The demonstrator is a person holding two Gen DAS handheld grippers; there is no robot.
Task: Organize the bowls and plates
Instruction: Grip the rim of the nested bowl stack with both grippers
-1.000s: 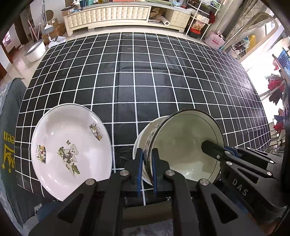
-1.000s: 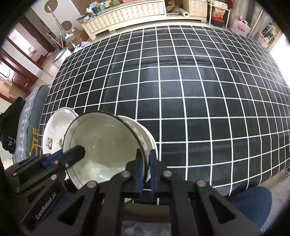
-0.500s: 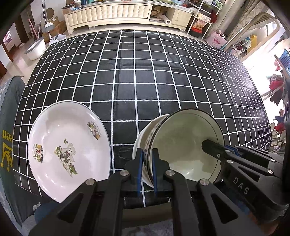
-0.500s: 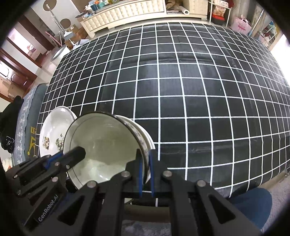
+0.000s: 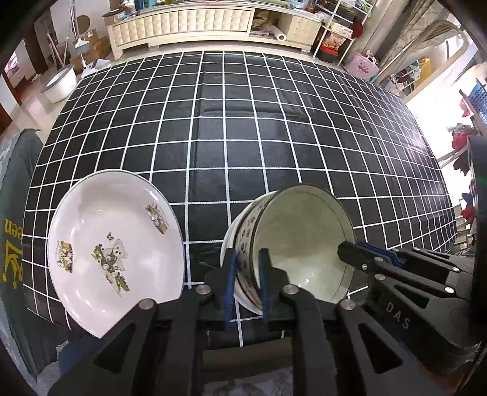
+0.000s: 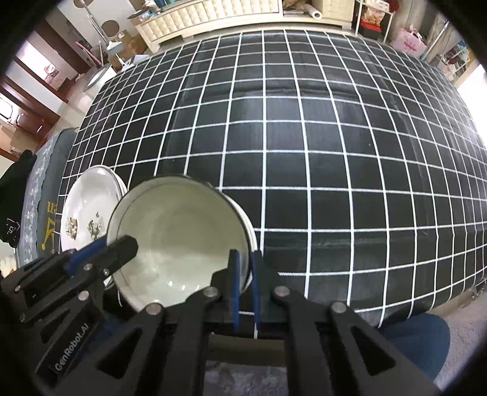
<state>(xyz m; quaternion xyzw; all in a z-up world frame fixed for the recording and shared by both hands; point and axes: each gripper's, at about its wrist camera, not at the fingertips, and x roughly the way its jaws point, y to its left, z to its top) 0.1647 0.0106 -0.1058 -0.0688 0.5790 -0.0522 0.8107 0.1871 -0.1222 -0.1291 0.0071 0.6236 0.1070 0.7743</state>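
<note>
The room (image 5: 36, 54) behind is a cluttered living space: a long cream cabinet (image 5: 182, 21) with tufted fronts runs along the far wall, a white basin (image 5: 59, 83) sits on the pale floor (image 5: 18, 112) at the left, and wire shelves (image 5: 338, 27) and a pink bag (image 5: 362, 67) crowd the far right. The tabletop (image 5: 243, 121) fills most of both views, covered by a black cloth with a white grid, a fold line running across its middle. A dark cushioned seat (image 5: 12, 231) with yellow lettering stands at its left edge.

Near the front left edge of the tabletop lies a white plate (image 5: 115, 249) printed with a teddy bear; from the right wrist view it seems to rest on another plate, the rim just showing. Just beside it, to the right, is a tilted stack of bowls (image 5: 298, 246), its opening turned sideways, the outer wall patterned with small dark marks.

The left claw (image 5: 246, 283) is clamped on the near-left rim of the bowls, and the right claw (image 6: 245, 284) is clamped on the opposite rim.
</note>
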